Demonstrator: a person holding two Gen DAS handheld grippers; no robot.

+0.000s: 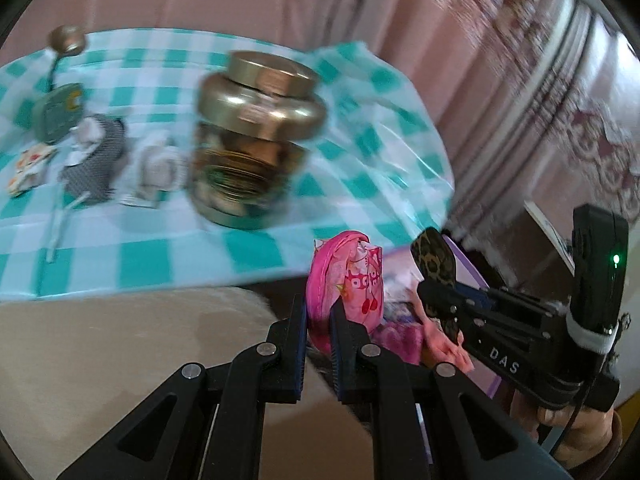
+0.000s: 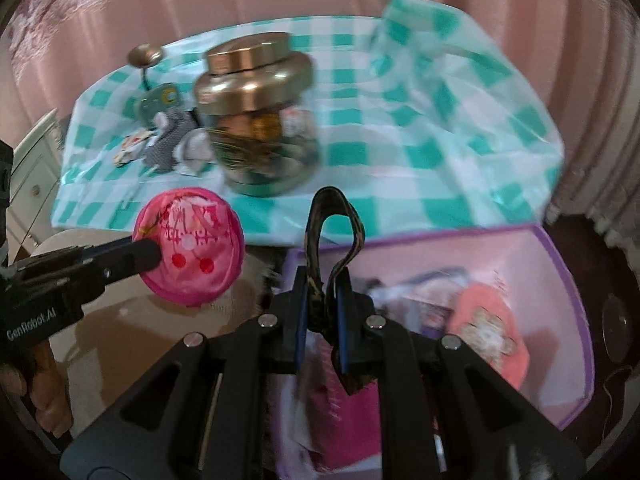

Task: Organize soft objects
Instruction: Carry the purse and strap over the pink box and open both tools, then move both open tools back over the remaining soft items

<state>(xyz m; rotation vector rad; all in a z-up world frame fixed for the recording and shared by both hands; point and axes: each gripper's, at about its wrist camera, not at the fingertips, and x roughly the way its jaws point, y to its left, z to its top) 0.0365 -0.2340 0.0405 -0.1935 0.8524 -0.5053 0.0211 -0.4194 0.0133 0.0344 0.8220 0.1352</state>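
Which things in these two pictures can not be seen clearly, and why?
- Contents of the gold-lidded glass jar: motion blur, both views.
- Small fabric items beside it: blurred, small.
- Purple-edged pink storage box: its near part is hidden by the right gripper, which clamps a leopard-print band.

A home: pink curtains (image 2: 120,8); checked tablecloth (image 2: 400,140); brass-lidded jar (image 2: 260,120); white drawers (image 2: 32,172).

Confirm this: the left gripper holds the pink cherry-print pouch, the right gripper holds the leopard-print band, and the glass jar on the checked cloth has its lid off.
One detail is wrong: the glass jar has its gold lid on, as the right wrist view shows. The rest stands: the left gripper holds the pink pouch, the right gripper holds the leopard-print band, and the jar stands on the checked cloth.
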